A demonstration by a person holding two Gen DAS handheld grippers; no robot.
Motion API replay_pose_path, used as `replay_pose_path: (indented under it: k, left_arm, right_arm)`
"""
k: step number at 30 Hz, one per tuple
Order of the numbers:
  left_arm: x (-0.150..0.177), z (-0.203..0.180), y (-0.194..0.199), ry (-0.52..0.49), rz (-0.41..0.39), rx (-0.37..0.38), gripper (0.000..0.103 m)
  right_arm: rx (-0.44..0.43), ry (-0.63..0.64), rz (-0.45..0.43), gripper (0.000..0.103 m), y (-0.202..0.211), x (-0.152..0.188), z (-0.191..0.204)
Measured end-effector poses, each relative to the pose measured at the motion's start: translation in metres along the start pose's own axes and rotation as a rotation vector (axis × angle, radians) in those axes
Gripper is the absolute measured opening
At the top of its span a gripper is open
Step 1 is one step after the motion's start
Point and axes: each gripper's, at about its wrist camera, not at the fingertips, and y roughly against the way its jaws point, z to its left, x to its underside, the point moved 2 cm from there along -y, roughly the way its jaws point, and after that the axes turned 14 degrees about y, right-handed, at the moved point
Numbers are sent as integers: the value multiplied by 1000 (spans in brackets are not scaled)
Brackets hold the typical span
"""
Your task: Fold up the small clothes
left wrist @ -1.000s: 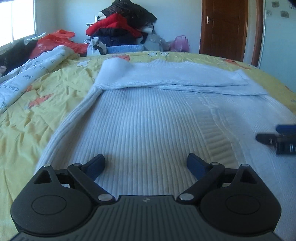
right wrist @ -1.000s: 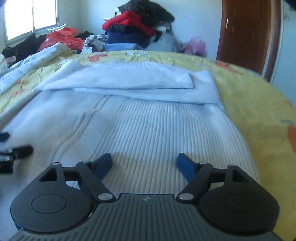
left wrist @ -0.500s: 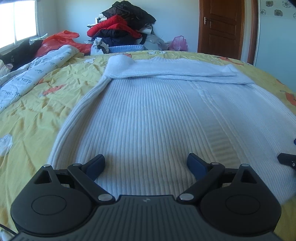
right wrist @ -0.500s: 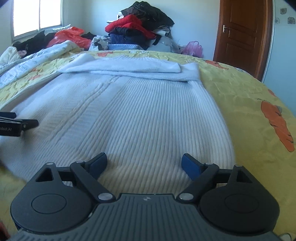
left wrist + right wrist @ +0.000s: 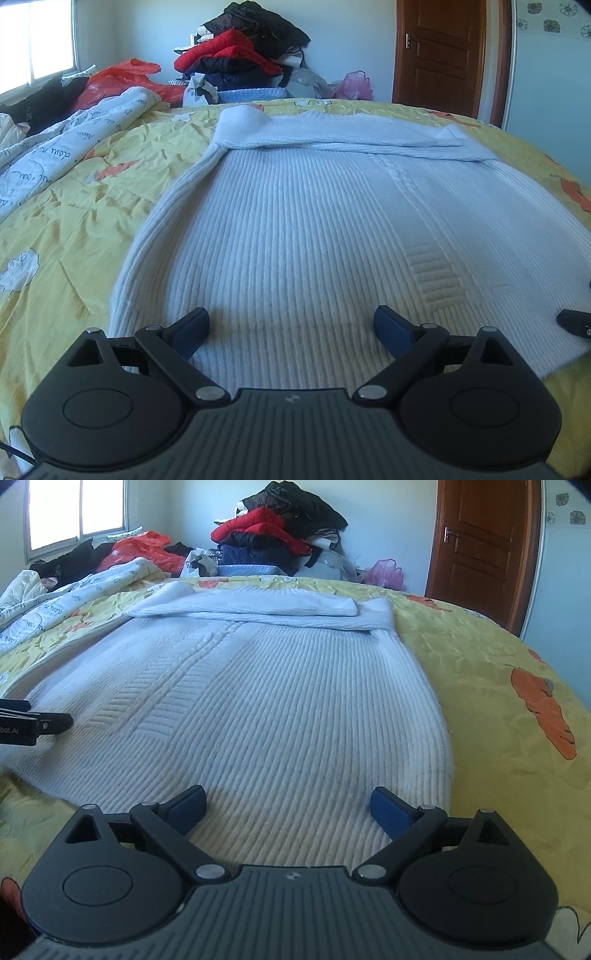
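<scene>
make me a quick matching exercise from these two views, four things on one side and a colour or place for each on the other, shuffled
Things:
1. sweater
2. bedspread
3. door
4. pile of clothes

Colour or place:
A. brown wood, at the far right of the room
B. stacked against the far wall, beyond the bed
C. yellow with orange carrots
D. white ribbed knit, spread flat on the bed, its sleeves folded across its far end

Pairs: 1-D, 2-C, 3-A, 4-B

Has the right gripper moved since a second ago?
Yes. The right gripper drew back toward the near hem of the white ribbed knit sweater, jaws opening, nothing between them.
</scene>
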Motion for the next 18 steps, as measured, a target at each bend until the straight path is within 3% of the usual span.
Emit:
replay_pose_path:
  k: [18]
  left_arm:
    - [16,6,16,4,-12,3,99]
  right_arm:
    - [8,-4,-4,100,8,9,1]
